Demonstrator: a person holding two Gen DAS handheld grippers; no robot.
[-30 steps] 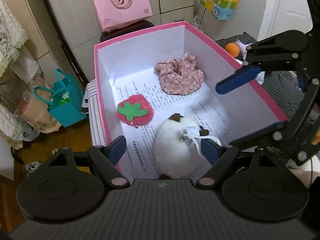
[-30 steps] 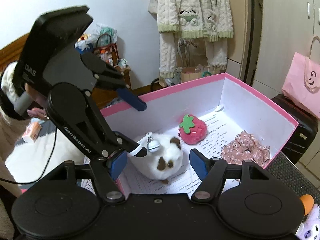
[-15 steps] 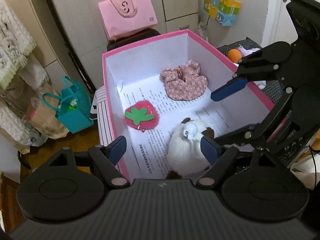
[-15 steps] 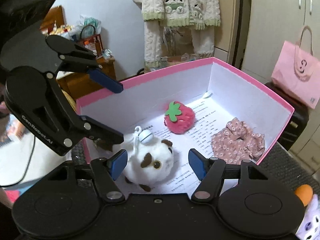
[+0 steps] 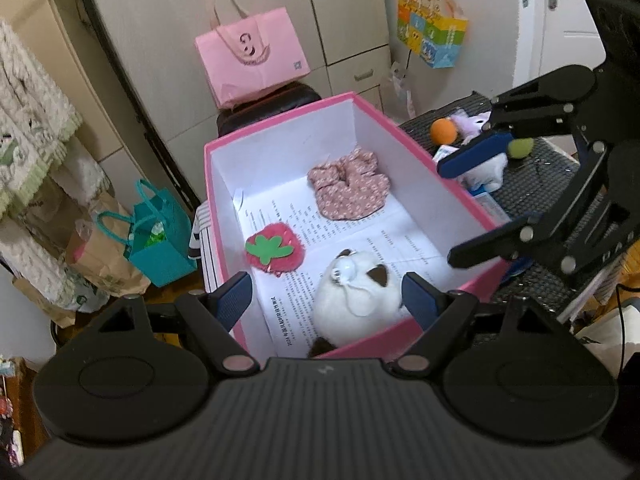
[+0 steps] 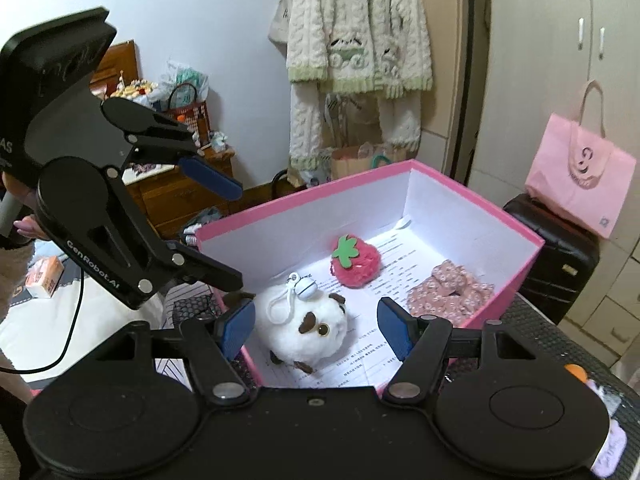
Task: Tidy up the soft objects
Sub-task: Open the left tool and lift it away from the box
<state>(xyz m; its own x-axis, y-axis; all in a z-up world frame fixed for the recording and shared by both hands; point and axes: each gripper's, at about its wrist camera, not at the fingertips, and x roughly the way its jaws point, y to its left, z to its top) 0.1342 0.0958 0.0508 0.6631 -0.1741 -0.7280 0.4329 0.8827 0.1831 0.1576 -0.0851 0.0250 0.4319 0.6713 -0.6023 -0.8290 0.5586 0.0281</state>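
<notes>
White plush (image 6: 306,326) in pink box (image 6: 516,268), upright, face toward right gripper (image 6: 316,330)

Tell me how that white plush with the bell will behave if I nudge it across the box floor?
The white plush looks round and fluffy, so it would probably squash and roll rather than slide. It seems light. Its bell hangs on a loose loop and may swing or snag.

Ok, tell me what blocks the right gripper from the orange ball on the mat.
The right gripper, open, hangs over the pink cardboard box's right wall; the small orange ball lies beyond on the black mat. Nothing visible stands between them.
</notes>
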